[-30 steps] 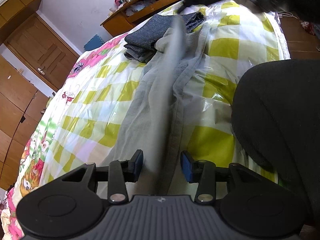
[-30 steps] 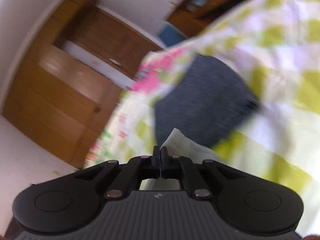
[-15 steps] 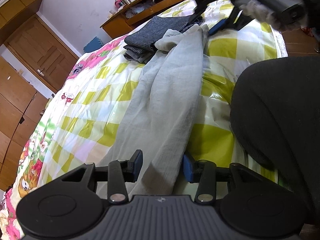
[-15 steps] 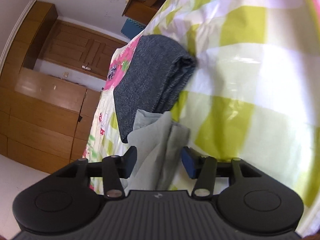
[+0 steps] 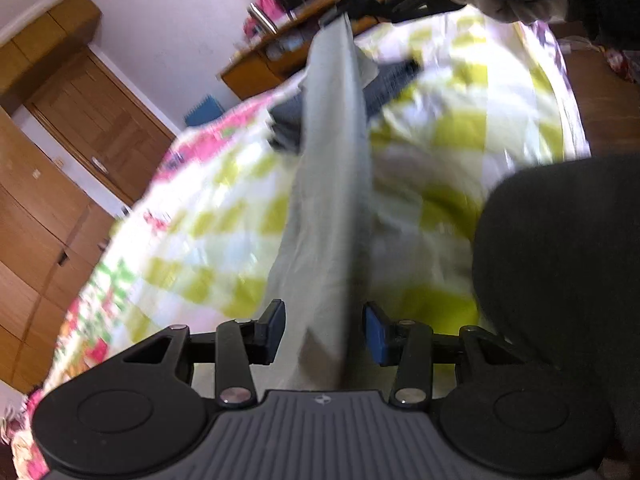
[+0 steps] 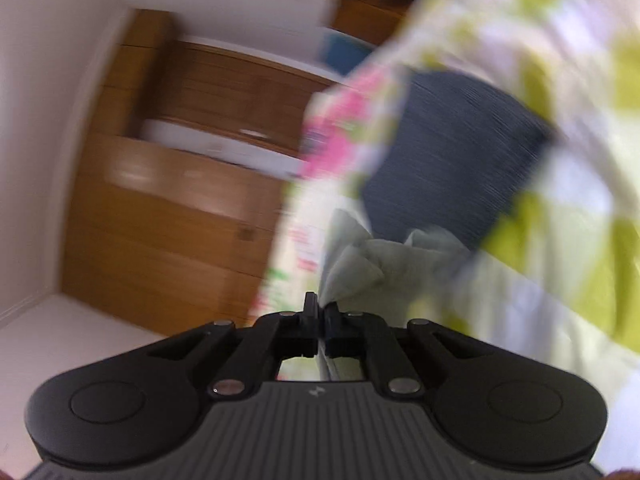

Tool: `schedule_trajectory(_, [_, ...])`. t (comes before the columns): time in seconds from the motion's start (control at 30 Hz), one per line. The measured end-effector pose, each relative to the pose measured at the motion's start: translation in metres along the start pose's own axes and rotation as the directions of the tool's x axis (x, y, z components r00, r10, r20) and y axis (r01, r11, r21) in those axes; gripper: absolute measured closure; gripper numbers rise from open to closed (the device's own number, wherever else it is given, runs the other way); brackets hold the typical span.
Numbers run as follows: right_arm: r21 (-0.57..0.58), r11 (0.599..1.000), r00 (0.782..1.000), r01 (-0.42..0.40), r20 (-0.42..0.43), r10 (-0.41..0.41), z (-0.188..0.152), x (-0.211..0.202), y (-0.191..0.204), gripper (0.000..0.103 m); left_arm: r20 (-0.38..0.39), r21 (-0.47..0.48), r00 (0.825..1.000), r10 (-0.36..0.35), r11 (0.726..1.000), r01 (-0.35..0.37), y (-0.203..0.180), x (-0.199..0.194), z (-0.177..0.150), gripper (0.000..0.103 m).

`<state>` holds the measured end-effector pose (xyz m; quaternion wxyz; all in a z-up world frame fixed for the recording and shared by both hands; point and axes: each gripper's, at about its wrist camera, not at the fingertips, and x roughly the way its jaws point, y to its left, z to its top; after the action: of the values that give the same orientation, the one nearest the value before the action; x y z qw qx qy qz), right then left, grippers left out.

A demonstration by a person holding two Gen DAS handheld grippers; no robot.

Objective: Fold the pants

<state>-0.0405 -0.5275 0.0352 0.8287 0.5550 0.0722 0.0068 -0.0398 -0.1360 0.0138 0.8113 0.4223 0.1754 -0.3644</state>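
one pair of grey pants (image 5: 332, 184), one folded dark blue garment (image 6: 452, 152), one checked bed cover (image 5: 452, 128), two grippers: left gripper (image 5: 324, 330), right gripper (image 6: 321, 316), one wooden door (image 5: 100, 128).

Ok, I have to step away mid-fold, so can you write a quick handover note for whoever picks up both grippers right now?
Right gripper: shut on the far end of the light grey pants, holding it raised above the bed.
Left gripper: open, the near end of the pants running between its fingers, not clamped.
The pants hang stretched in a long narrow strip between the two grippers. A folded dark grey garment lies on the checked bedspread beyond them.
Done: pants gathered lengthwise, far end lifted.
Left: probably close the left gripper on the near end, bring the ends together, lay the fold flat.
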Motion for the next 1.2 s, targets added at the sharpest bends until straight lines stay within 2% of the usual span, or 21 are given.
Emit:
schedule_trajectory(0.07, [-0.032,0.999,0.997,0.016,0.07,-0.014,0.004,-0.025,-0.005,0.099,0.024,-0.01,1.0,0.0,1.0,0.0,-0.004,-0.004,0.006,0.037])
schedule_trajectory(0.1, [-0.034,0.997,0.994,0.072,0.082,-0.069,0.005,-0.03,-0.019,0.099,0.025,-0.005,1.0,-0.004,1.0,0.004,-0.009,-0.001,0.006,0.034])
schedule_trajectory(0.13, [-0.036,0.984,0.983,0.174,0.071,-0.171,0.004,-0.028,-0.037,0.099,0.001,0.008,1.0,-0.014,1.0,0.014,-0.018,0.007,0.005,0.034])
schedule_trajectory(0.17, [0.001,0.963,0.963,0.27,0.021,-0.27,0.002,-0.022,-0.059,0.098,-0.031,0.02,0.999,-0.025,0.999,0.026,-0.025,0.015,0.004,0.034])
schedule_trajectory(0.2, [0.073,0.95,0.953,0.302,-0.026,-0.301,-0.001,-0.02,-0.079,0.098,-0.056,0.034,0.998,-0.035,0.999,0.037,-0.032,0.021,0.001,0.034])
schedule_trajectory(0.23, [0.119,0.951,0.958,0.287,-0.052,-0.282,-0.005,-0.021,-0.092,0.098,-0.065,0.048,0.997,-0.038,0.998,0.041,-0.037,0.024,-0.001,0.034])
schedule_trajectory(0.3, [0.093,0.945,0.95,0.313,-0.037,-0.311,-0.01,-0.025,-0.093,0.098,-0.062,0.062,0.998,-0.032,0.997,0.035,-0.04,0.021,-0.001,0.034])
schedule_trajectory(0.47, [0.087,0.961,0.965,0.262,-0.034,-0.26,-0.004,-0.017,-0.091,0.094,-0.051,0.054,0.999,0.004,0.999,-0.001,-0.033,0.014,-0.001,0.034])
schedule_trajectory(0.53, [0.082,0.955,0.958,0.285,-0.071,-0.279,-0.007,-0.007,-0.093,0.083,-0.032,0.027,0.999,0.023,0.999,-0.022,-0.029,0.01,0.0,0.034])
schedule_trajectory(0.57, [0.087,0.952,0.953,0.294,-0.099,-0.286,-0.01,-0.002,-0.096,0.071,-0.028,0.007,0.999,0.028,1.0,-0.027,-0.026,0.01,0.0,0.034])
schedule_trajectory(0.63, [0.08,0.945,0.944,0.316,-0.129,-0.305,-0.014,0.003,-0.098,0.079,-0.055,-0.015,0.998,0.005,1.0,-0.005,-0.023,0.019,-0.003,0.034])
schedule_trajectory(0.67, [0.098,0.944,0.945,0.314,-0.127,-0.301,-0.012,0.002,-0.095,0.092,-0.078,-0.029,0.997,-0.016,0.999,0.013,-0.023,0.025,-0.007,0.034])
schedule_trajectory(0.7, [0.131,0.954,0.96,0.268,-0.115,-0.254,-0.009,0.0,-0.089,0.097,-0.103,-0.063,0.994,-0.041,0.997,0.035,-0.02,0.032,-0.012,0.034])
schedule_trajectory(0.73, [0.139,0.965,0.973,0.222,-0.093,-0.211,-0.007,-0.001,-0.077,0.097,-0.114,-0.11,0.991,-0.063,0.993,0.05,-0.015,0.034,-0.016,0.034])
schedule_trajectory(0.8, [0.043,0.983,0.981,0.18,-0.079,-0.176,-0.006,0.004,-0.034,0.097,-0.111,-0.212,0.989,-0.097,0.975,0.072,-0.001,0.03,-0.023,0.034])
schedule_trajectory(0.87, [-0.068,0.992,0.986,0.109,-0.117,-0.117,-0.015,0.018,0.016,0.097,-0.092,-0.255,0.994,-0.066,0.966,0.04,0.009,0.018,-0.032,0.034])
schedule_trajectory(0.93, [-0.168,0.985,0.979,0.022,-0.197,-0.056,-0.039,0.043,0.069,0.097,-0.082,-0.274,0.996,-0.02,0.962,-0.003,0.018,0.004,-0.044,0.034])
schedule_trajectory(1.0, [-0.273,0.96,0.954,-0.067,-0.299,-0.019,-0.077,0.075,0.121,0.097,-0.082,-0.321,0.996,0.026,0.946,-0.051,0.03,-0.011,-0.061,0.034])
schedule_trajectory(1.1, [-0.39,0.901,0.881,-0.191,-0.472,-0.018,-0.161,0.127,0.182,0.097,-0.11,-0.418,0.988,0.104,0.897,-0.141,0.053,-0.041,-0.097,0.034])
schedule_trajectory(1.17, [-0.437,0.856,0.801,-0.276,-0.597,-0.046,-0.233,0.158,0.209,0.097,-0.159,-0.452,0.973,0.164,0.865,-0.22,0.063,-0.061,-0.124,0.034])
schedule_trajectory(1.2, [-0.441,0.838,0.747,-0.321,-0.662,-0.062,-0.272,0.171,0.218,0.097,-0.187,-0.456,0.964,0.191,0.852,-0.257,0.066,-0.069,-0.136,0.034])
